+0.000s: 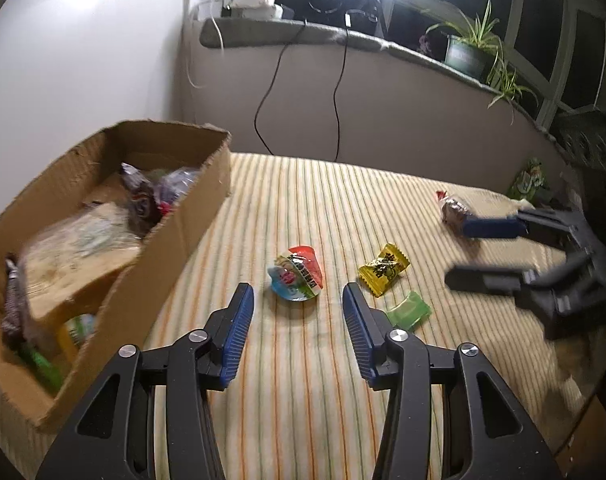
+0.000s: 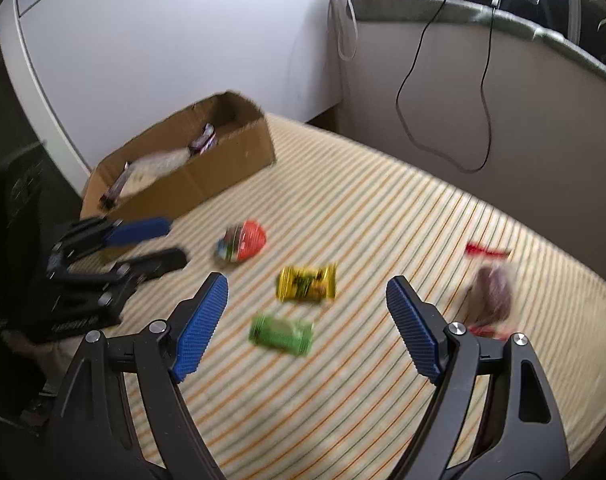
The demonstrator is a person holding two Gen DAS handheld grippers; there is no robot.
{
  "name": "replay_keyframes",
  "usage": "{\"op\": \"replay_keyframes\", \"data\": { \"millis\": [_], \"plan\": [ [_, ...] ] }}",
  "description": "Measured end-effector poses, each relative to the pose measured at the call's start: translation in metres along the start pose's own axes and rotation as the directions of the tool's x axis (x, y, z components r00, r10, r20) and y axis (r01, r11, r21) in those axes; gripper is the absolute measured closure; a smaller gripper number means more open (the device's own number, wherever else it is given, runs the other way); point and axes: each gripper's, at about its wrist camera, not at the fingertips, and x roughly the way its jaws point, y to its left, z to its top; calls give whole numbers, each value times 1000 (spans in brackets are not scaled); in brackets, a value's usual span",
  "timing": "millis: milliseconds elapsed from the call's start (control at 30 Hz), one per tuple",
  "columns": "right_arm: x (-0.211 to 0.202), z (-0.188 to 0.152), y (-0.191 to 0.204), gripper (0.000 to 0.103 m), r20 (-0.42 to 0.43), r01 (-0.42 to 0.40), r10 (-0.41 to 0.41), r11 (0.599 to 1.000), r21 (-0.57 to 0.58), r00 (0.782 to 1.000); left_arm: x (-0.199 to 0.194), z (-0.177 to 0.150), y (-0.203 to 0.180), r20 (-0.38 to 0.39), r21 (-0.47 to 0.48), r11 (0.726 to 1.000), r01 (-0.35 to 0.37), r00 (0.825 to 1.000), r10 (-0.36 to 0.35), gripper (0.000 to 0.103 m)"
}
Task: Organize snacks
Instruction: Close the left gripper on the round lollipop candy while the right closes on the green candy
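Observation:
A cardboard box [image 1: 183, 232] [image 2: 223, 176] holding several snack packets stands at the left on the striped cloth. Loose on the cloth lie a red-and-blue jelly cup [image 1: 297, 278] [image 2: 242, 241], a yellow candy packet [image 1: 383, 270] [image 2: 306, 283], a green candy packet [image 1: 408, 311] [image 2: 281, 334] and a brown snack with red wrapper ends [image 1: 454, 210] [image 2: 491, 292]. My left gripper [image 1: 298, 308] [image 2: 175, 240] is open and empty, its fingers on either side of the jelly cup, just short of it. My right gripper [image 2: 307, 292] [image 1: 455, 252] is open and empty, above the yellow and green packets.
The striped cloth [image 1: 303, 400] covers a bed-like surface. A wall and ledge with cables [image 1: 339, 92], a bright lamp and a potted plant [image 1: 469, 52] stand behind. A green packet [image 1: 529, 180] lies at the far right edge. A white cupboard [image 2: 143, 60] stands behind the box.

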Motion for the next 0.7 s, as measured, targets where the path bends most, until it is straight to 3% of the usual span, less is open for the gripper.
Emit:
{"op": "replay_keyframes", "data": {
  "millis": [367, 467, 700],
  "plan": [
    [36, -25, 20, 30, -103, -29, 20, 996, -87, 994, 37, 9, -7, -50, 19, 1000, -5, 999, 6, 57],
    [49, -25, 23, 37, -126, -3, -9, 996, -91, 992, 42, 12, -6, -56, 22, 1000, -10, 998, 11, 57],
    [57, -25, 30, 37, -126, 41, -55, 993, -111, 991, 55, 14, -7, -92, 38, 999, -6, 996, 9, 57]
  ]
}}
